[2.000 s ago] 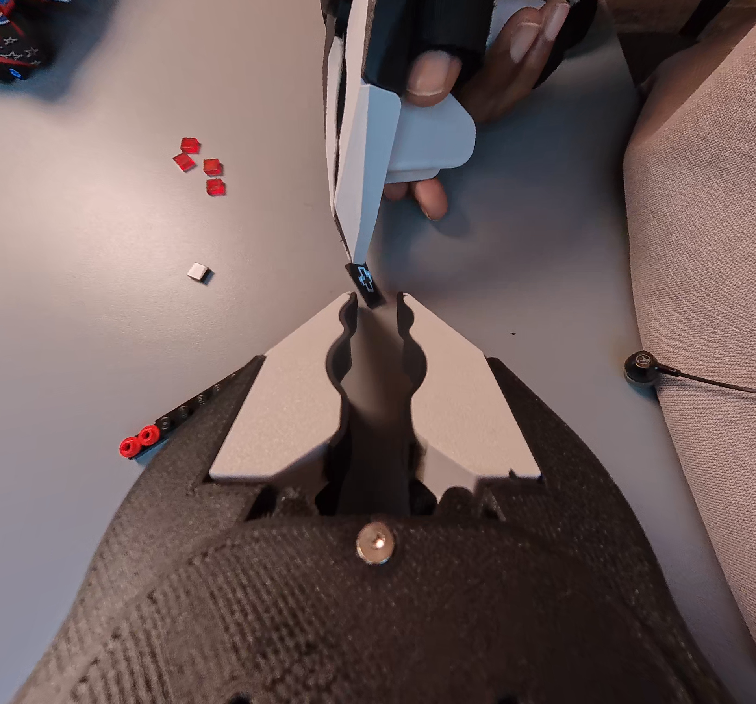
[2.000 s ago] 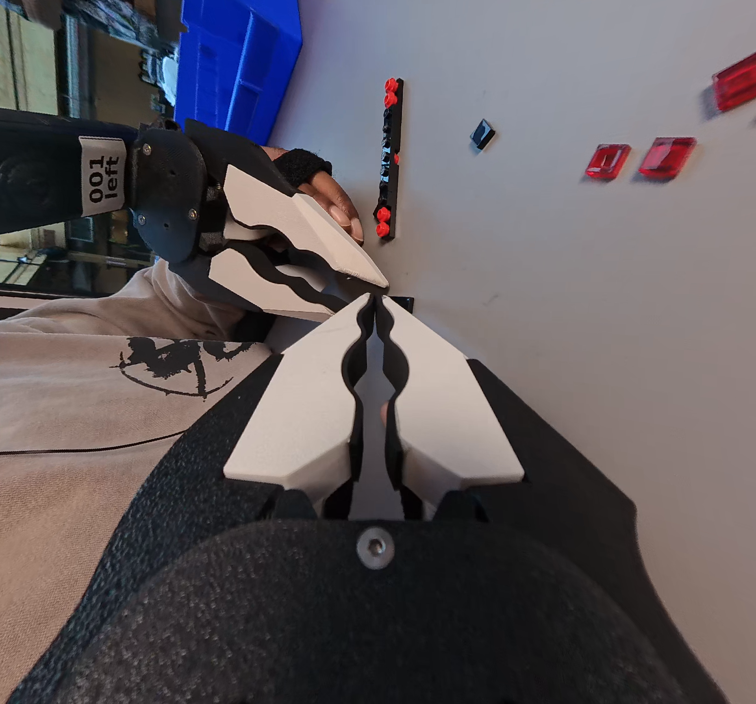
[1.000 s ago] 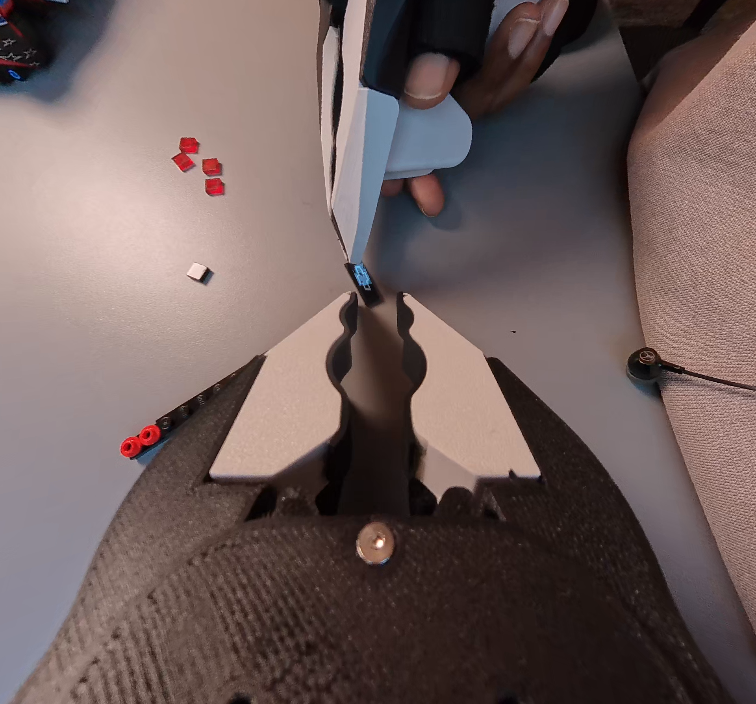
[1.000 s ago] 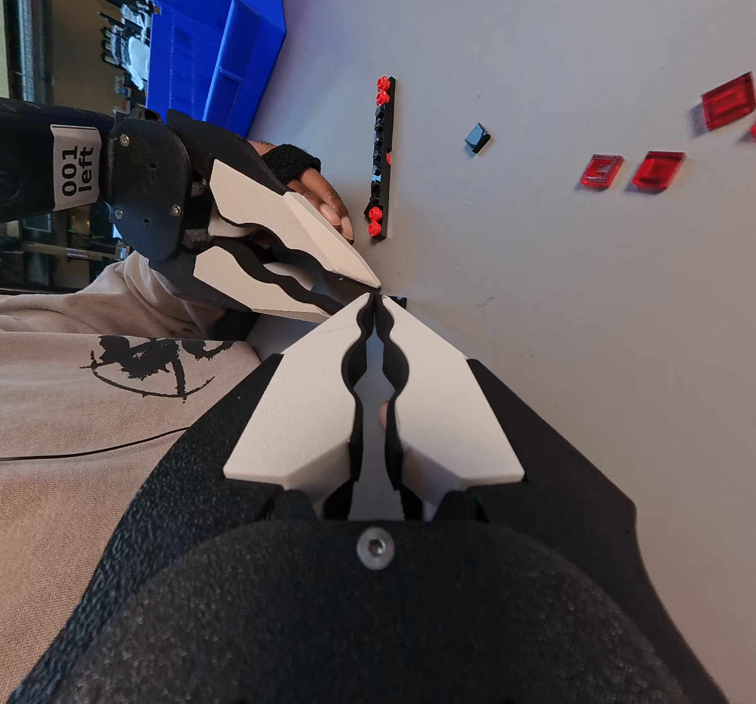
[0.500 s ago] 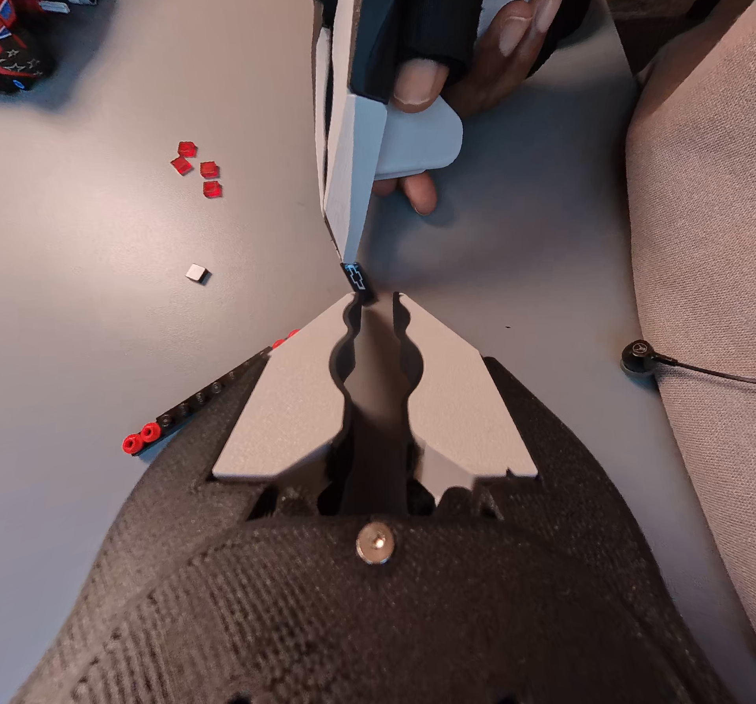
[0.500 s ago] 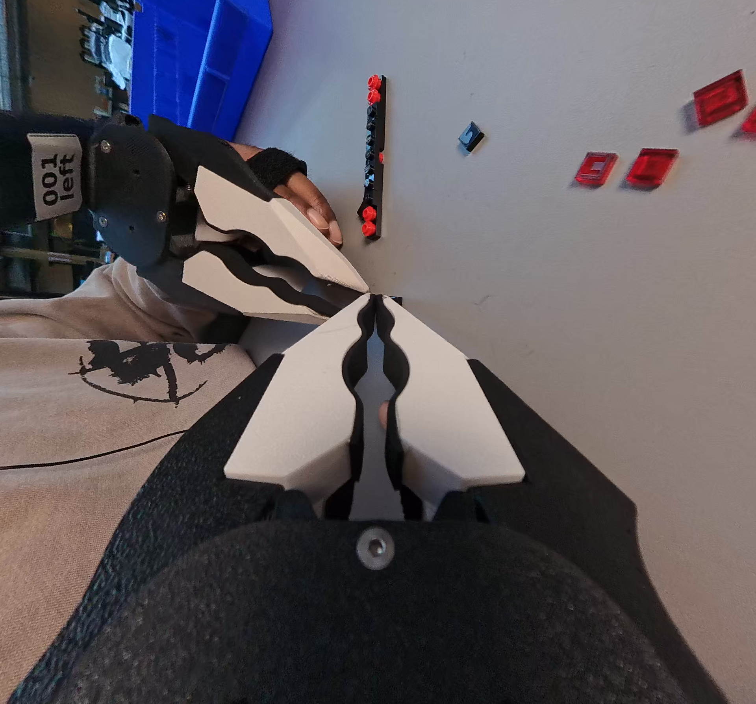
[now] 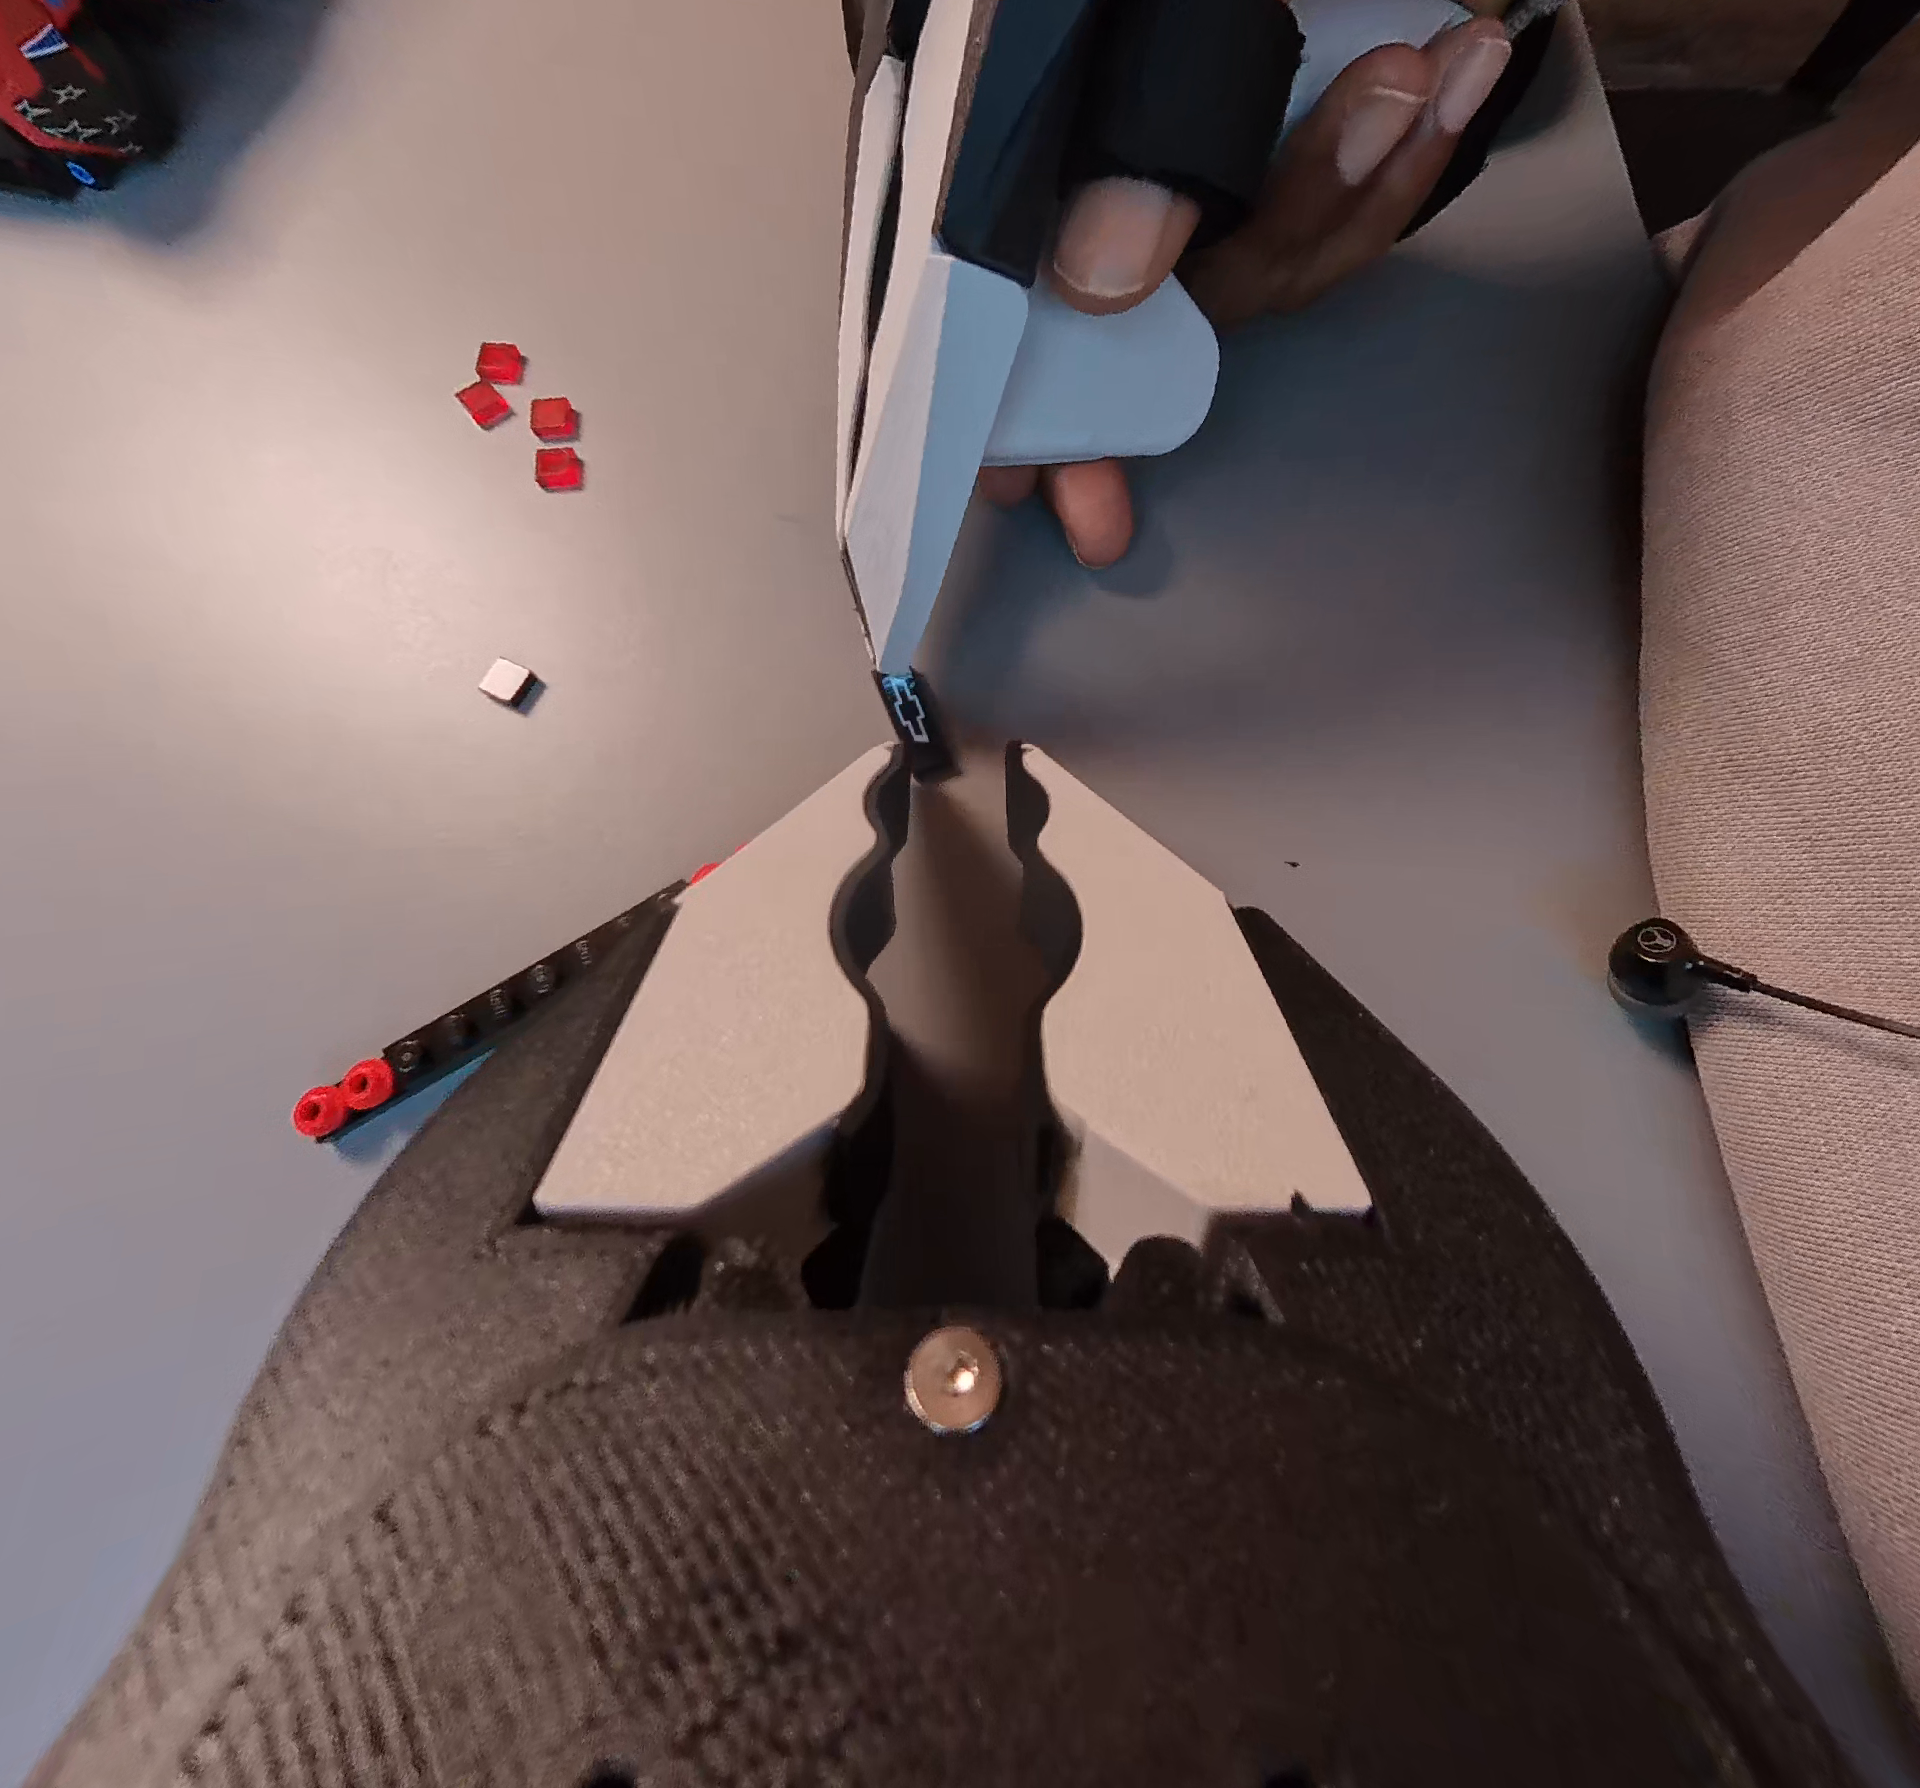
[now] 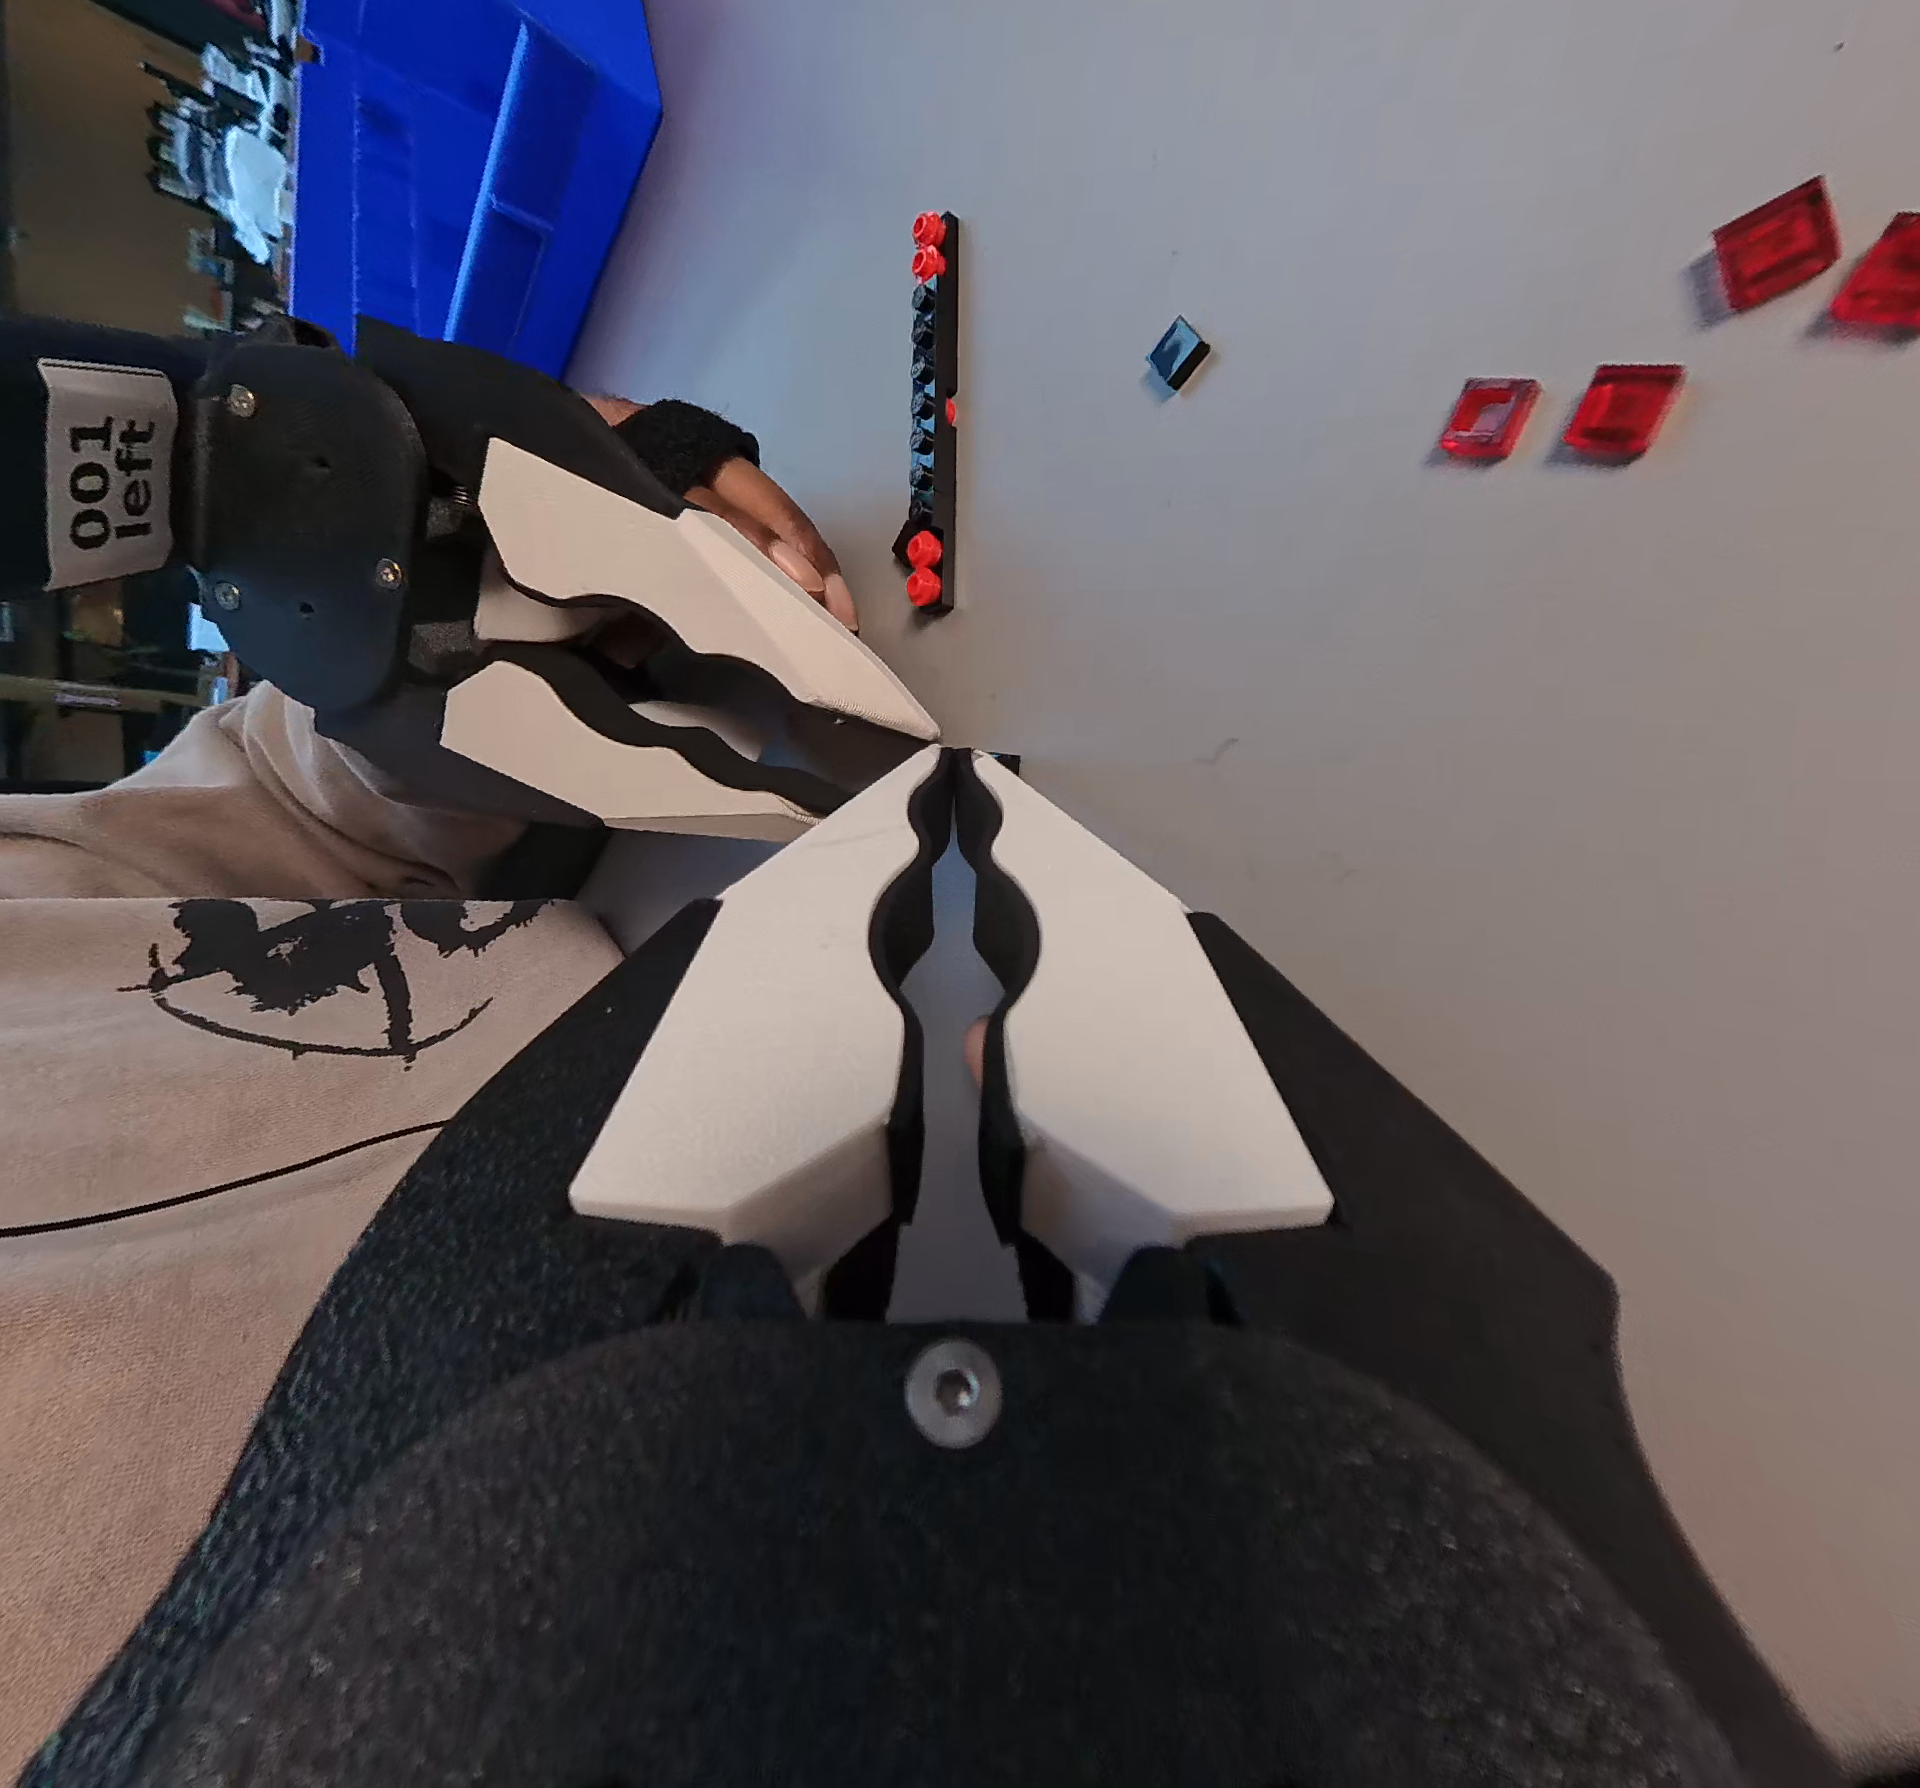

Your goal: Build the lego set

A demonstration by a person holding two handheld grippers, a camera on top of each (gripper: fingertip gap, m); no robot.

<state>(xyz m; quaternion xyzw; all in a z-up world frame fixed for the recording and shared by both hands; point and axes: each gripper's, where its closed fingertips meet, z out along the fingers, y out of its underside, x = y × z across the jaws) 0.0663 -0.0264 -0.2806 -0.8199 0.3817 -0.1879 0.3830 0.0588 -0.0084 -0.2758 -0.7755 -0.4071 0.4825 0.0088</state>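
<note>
My right gripper (image 8: 954, 753) is shut on a small black tile with a printed emblem (image 7: 914, 720), of which only a black corner (image 8: 1003, 759) shows in its own view. In the left wrist view the right gripper (image 7: 896, 668) comes down from the top. My left gripper (image 7: 954, 756) is open, and the tile sits at the mouth of its jaws, close to the left fingertip (image 7: 883, 772). The left gripper (image 8: 873, 772) also shows open in the right wrist view. A long black plate with red studs (image 7: 499, 1000) (image 8: 935, 408) lies on the grey table.
Several red transparent tiles (image 7: 530, 419) (image 8: 1621, 408) and a small square tile (image 7: 509, 680) (image 8: 1177, 353) lie loose. A blue bin (image 8: 468, 107) stands at the table's edge. A red built model (image 7: 62, 24) and a black earbud with its cable (image 7: 1652, 969) are nearby. The person's beige clothing (image 7: 1818, 699) is close.
Almost nothing. The right gripper keeps the tile at the left gripper's tips with small wobbles. The left gripper has shifted slightly, so more of the black plate shows beside it.
</note>
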